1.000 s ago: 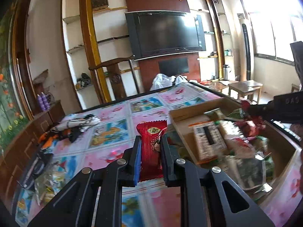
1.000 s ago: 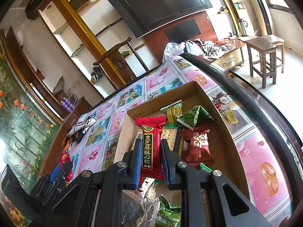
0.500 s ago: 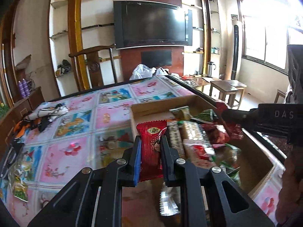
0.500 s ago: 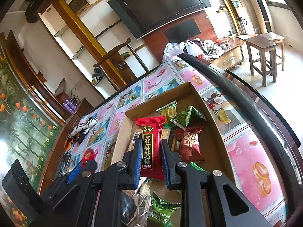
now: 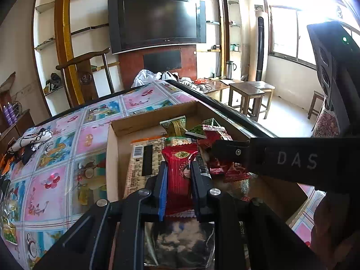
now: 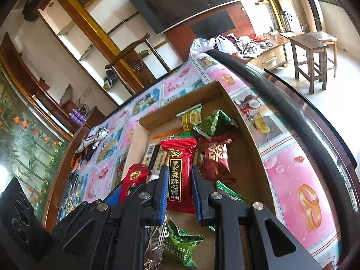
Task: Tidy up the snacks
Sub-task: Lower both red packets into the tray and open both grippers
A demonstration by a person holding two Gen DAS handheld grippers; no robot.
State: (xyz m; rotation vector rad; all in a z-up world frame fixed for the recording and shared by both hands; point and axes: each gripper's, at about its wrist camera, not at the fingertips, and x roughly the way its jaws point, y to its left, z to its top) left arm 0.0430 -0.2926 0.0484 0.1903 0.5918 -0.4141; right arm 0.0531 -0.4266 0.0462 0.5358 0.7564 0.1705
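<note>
Depositing step: left gripper (image 5: 178, 183) and right gripper (image 6: 180, 185), jaws each clamped on a red candy packet (image 5: 180, 175), above the cardboard box (image 6: 245, 144); next, release inside.

The worktop (image 5: 94, 135) wears a glossy cloth of pink and blue picture squares. A shallow cardboard box (image 5: 112, 157) of snack packets sits on it near the dark curved edge, and a black-and-white cloth (image 5: 33, 138) lies well apart.

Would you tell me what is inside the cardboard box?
The cardboard box holds loose snack packets: a green triangular packet, a dark red packet, others. Whatever lies beneath the pile is covered.
</note>
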